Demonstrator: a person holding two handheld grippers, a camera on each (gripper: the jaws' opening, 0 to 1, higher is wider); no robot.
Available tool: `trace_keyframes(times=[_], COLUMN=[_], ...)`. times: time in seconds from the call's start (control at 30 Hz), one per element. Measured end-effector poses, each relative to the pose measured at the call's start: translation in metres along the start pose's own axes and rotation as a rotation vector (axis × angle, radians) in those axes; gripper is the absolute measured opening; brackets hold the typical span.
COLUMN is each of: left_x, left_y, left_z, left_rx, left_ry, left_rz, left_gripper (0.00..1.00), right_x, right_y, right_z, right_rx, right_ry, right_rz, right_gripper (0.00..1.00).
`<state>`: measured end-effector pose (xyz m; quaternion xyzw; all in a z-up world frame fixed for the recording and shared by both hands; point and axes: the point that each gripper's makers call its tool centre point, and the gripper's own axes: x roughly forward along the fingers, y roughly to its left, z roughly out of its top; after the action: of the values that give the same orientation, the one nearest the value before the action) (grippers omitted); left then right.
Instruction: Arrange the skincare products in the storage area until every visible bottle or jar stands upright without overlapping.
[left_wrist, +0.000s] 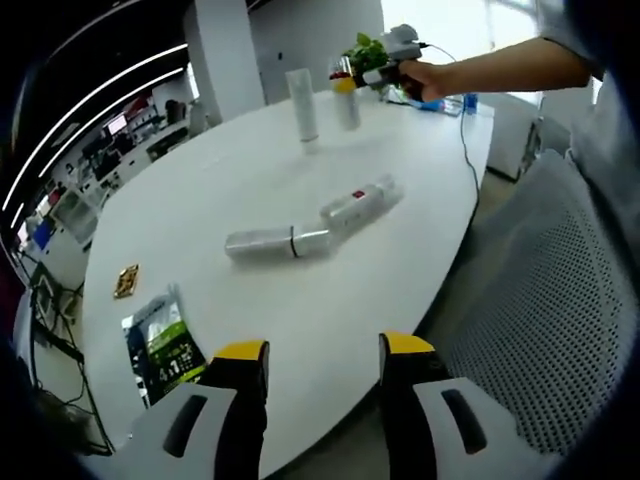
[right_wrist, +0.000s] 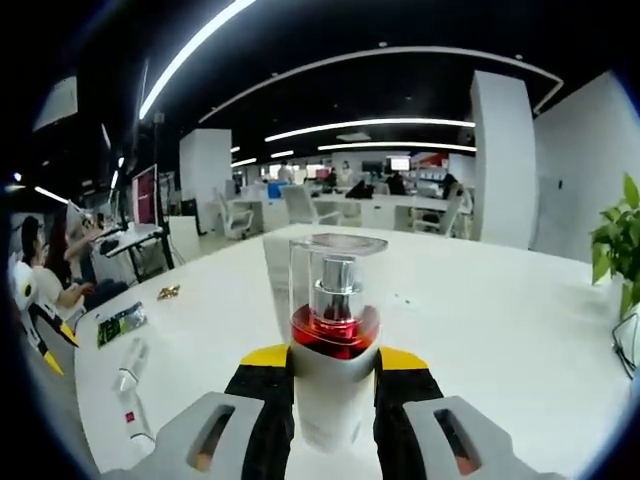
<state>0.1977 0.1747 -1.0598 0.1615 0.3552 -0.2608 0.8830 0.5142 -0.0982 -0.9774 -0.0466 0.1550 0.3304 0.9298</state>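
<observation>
The right tongs (right_wrist: 335, 385) gripped a clear-capped pump bottle (right_wrist: 333, 345) upright on the glossy white counter (right_wrist: 480, 320), while the left tongs (left_wrist: 324, 365) stood parted.

You see a glossy white oval table (left_wrist: 250, 190) carrying two silvery clear bottles (left_wrist: 275, 242), one with a red mark (left_wrist: 358, 195). Your yellow-tipped black left gripper (left_wrist: 323, 360) frames a green-and-black printed packet (left_wrist: 163, 342). Your yellow-tipped right gripper (right_wrist: 334, 360) shows a clear-capped bottle with red liquid and a white base (right_wrist: 333, 340).
</observation>
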Motion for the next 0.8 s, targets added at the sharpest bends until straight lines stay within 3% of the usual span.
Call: trace_keyframes(times=[0.43, 0.8], left_x=[0.001, 0.001], left_y=[0.0, 0.0], left_z=[-0.004, -0.005], left_rx=[0.002, 0.002], left_ry=[0.018, 0.026], left_rz=[-0.003, -0.001], left_gripper=[0.39, 0.39], right_x=[0.028, 0.035], right_y=[-0.021, -0.023], right_z=[-0.006, -0.012], right_rx=[-0.005, -0.035], right_ry=[-0.019, -0.023], right_rz=[0.036, 0.053], right_gripper=[0.22, 0.22])
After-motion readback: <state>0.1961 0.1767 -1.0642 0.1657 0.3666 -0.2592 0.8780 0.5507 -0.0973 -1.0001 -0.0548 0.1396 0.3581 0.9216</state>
